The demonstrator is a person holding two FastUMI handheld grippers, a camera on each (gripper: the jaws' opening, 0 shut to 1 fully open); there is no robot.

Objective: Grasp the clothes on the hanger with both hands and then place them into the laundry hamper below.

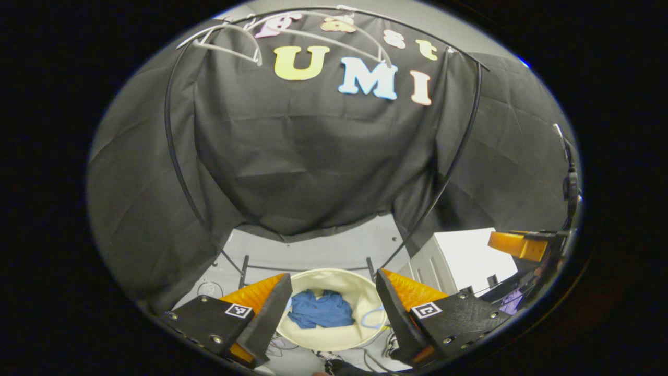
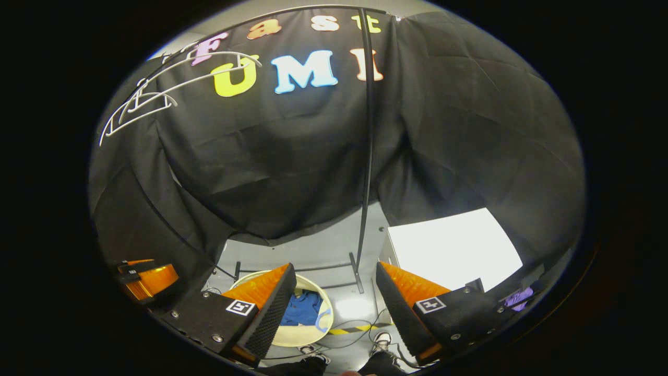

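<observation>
I have both claws raised well above the hamper, and each one looks down along its own fingers at it. My left claw is spread wide with nothing between its fingers, and my right claw stands just as wide and just as empty. The blue garment lies crumpled at the bottom of the cream hamper, so I judge the drop done and the wide fingers to be simply how they were left after letting go. Up on the black rail the white hangers hang bare at the top left, which fits that reading. The hamper sits on the floor under the rail, placed to catch what falls. A white box stands to its right.
</observation>
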